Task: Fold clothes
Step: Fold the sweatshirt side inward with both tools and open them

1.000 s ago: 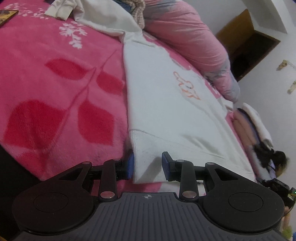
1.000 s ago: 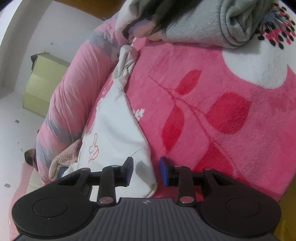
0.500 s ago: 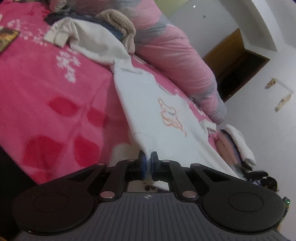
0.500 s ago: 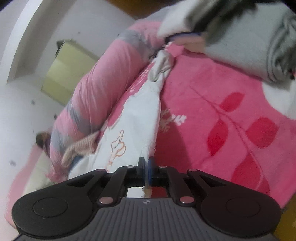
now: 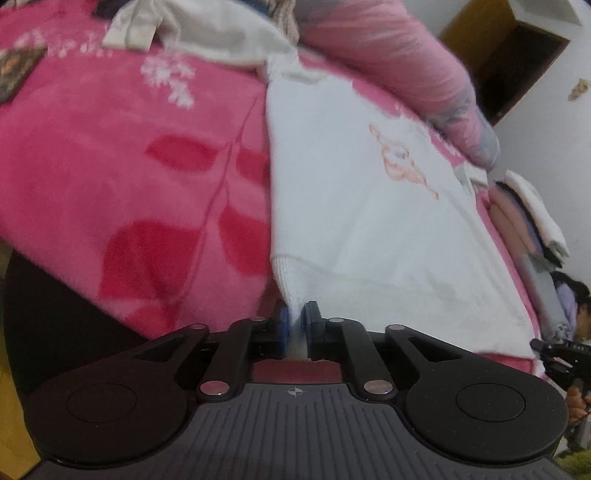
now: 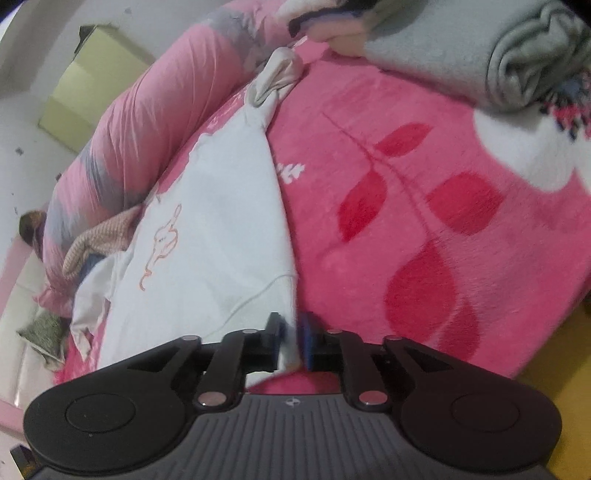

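A white sweater [image 5: 362,206] with an orange embroidered motif lies spread on the pink leaf-patterned blanket [image 5: 129,177]. My left gripper [image 5: 295,328] is shut on one corner of its ribbed hem, the cloth pinched between the blue pads. In the right wrist view the same white sweater [image 6: 207,251] stretches away from me, and my right gripper [image 6: 293,341] is shut on the hem's other corner. One sleeve [image 6: 275,75] is bunched at the far end near the grey blanket.
A rolled pink duvet [image 5: 388,62] runs along the far side of the bed. A grey folded blanket [image 6: 461,44] lies at the top right. Other clothes [image 5: 192,29] are heaped beyond the sweater, a folded stack [image 5: 532,221] beside it. The blanket's edge [image 6: 554,332] drops off at the right.
Both grippers went from open around the hem corners to shut on them. The sweater has been pulled taut and flatter toward me since half a second ago.
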Demonstrator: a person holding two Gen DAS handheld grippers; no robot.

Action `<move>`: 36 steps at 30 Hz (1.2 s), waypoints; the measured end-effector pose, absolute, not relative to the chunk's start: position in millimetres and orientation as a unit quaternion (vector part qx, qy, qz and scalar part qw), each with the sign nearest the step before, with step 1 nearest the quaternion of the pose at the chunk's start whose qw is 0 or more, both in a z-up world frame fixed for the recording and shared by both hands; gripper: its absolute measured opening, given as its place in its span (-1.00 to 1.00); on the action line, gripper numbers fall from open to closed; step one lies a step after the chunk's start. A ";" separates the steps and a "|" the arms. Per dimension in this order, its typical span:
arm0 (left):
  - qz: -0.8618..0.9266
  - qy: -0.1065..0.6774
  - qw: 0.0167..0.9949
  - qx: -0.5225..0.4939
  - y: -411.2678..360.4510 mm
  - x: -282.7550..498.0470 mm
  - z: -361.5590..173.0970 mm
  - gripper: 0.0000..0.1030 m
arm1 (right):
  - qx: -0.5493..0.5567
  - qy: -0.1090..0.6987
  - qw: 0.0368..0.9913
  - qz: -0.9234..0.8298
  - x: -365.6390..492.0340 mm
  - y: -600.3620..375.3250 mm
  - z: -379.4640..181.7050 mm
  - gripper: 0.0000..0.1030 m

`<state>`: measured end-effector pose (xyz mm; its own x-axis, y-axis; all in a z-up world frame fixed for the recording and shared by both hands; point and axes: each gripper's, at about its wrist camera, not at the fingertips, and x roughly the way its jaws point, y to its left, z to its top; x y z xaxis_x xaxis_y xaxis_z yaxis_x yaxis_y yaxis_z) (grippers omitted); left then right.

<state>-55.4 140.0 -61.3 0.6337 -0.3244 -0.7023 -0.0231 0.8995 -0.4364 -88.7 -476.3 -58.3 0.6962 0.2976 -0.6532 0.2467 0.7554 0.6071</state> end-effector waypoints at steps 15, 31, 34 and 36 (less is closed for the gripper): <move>-0.192 0.351 0.905 -0.146 50.1 37.2 -30.8 -0.65 | 0.075 0.308 0.942 0.108 24.5 -365.5 -29.4 -0.63; -0.141 0.377 0.902 -0.156 71.9 58.7 -57.7 -0.49 | -0.003 0.352 0.927 0.128 68.0 -336.5 -23.2 -0.62; -0.123 0.386 0.901 -0.158 74.3 60.8 -63.5 -0.49 | -0.027 0.382 0.916 0.121 101.3 -298.1 -60.2 -0.62; -0.112 0.387 0.902 -0.156 80.1 56.3 -67.0 -0.49 | -0.022 0.395 0.907 0.147 94.9 -274.5 -77.6 -0.60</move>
<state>56.3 80.1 -67.0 0.6748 -0.3227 -0.6638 0.0811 0.9263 -0.3679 94.9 -274.5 -77.6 0.6447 0.2500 -0.7224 -0.2840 0.9557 0.0773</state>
